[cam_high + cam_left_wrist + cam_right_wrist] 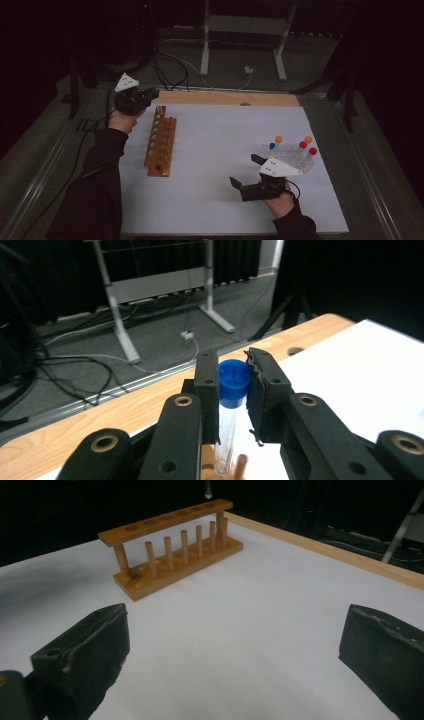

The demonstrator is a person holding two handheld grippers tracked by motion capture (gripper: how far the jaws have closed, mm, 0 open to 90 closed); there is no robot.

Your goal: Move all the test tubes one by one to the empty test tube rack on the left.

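Overhead, white table (220,150), dark room, left tongs (234,390) gripping blue-capped tube (233,385), right tongs (235,650) open.

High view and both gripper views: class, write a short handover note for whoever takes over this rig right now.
Left gripper: shut on a blue-capped tube, held upright over the far end of the wooden rack.
Right gripper: open, holding nothing, above the white sheet near the clear rack.
Clear rack holds five capped tubes: two orange, two red, one blue.
Done: one tube lifted and brought to the wooden rack.
Left: probably seat this tube in a hole, then move the rest.
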